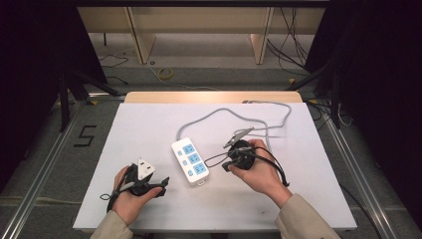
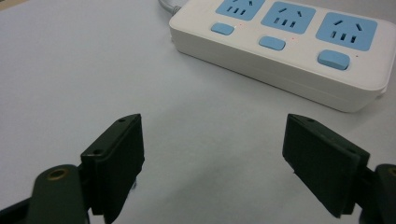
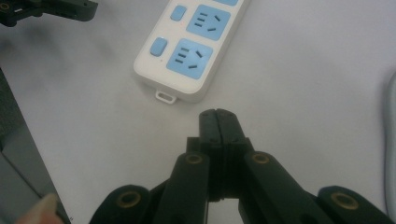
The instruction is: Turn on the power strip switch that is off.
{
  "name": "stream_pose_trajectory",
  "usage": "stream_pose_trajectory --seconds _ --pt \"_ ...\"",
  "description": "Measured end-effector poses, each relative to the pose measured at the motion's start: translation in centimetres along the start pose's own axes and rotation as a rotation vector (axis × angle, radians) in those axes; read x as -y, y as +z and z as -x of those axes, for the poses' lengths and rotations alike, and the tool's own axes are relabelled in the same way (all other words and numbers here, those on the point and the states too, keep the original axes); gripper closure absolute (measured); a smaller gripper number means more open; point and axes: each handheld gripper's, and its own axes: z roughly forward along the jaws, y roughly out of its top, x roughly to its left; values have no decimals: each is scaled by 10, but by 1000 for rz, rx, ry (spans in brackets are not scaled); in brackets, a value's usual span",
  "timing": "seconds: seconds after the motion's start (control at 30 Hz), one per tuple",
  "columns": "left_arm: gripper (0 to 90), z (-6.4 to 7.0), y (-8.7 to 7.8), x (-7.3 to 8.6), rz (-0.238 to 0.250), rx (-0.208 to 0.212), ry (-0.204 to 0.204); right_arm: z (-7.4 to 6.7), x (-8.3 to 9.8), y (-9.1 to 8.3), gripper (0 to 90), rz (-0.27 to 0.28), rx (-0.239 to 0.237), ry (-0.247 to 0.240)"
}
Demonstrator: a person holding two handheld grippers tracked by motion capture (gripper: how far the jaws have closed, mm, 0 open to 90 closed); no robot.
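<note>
A: From my seat, where does the power strip [image 1: 190, 161] lie?

B: On the table [image 1: 149, 129], between my two grippers. It is right of my left gripper [image 1: 160, 184] and left of my right gripper [image 1: 225, 168], apart from both.

A: And its cable [image 1: 219, 115]?

B: It leaves the strip's far end, runs away from me, then loops across the table beyond my right gripper.

A: Which end is nearest the right one?

B: The near end, just ahead of its tips.
</note>
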Motion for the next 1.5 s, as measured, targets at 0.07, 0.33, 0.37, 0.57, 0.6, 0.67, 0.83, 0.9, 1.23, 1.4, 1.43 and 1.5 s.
stream_pose_trajectory --seconds 0.07,0.33,0.37,0.57,0.6,0.67,0.83,0.9,1.23,1.4,1.43,1.5 --pt "204 0 0 0 1 0 -1 -1 -2 1 900 -4 -1 0" --pt "205 0 0 0 1 1 -1 -3 -9 5 900 -15 -3 -11" --pt "205 0 0 0 1 1 0 -3 -9 5 900 -15 -6 -14" --pt "206 0 0 0 1 0 -1 -5 -14 7 900 -22 -7 -11" --pt "206 0 0 0 1 0 0 -5 -15 7 900 -22 -8 -10" --pt "206 0 0 0 1 0 0 -6 -16 8 900 -24 -9 -13" --pt "207 1 0 0 0 -1 -2 -8 -21 10 900 -31 -12 -14" --pt "207 1 1 0 0 -1 -2 -9 -23 11 900 -33 -15 -20" --pt "207 1 0 0 0 -1 0 -14 -34 15 900 -44 -20 -31" --pt "207 1 1 0 -1 -1 1 -15 -37 17 900 -49 -20 -32" --pt "207 1 1 0 1 -1 -1 -15 -38 17 900 -49 -21 -36" --pt "207 1 1 0 1 -1 -1 -16 -39 18 900 -50 -24 -36"
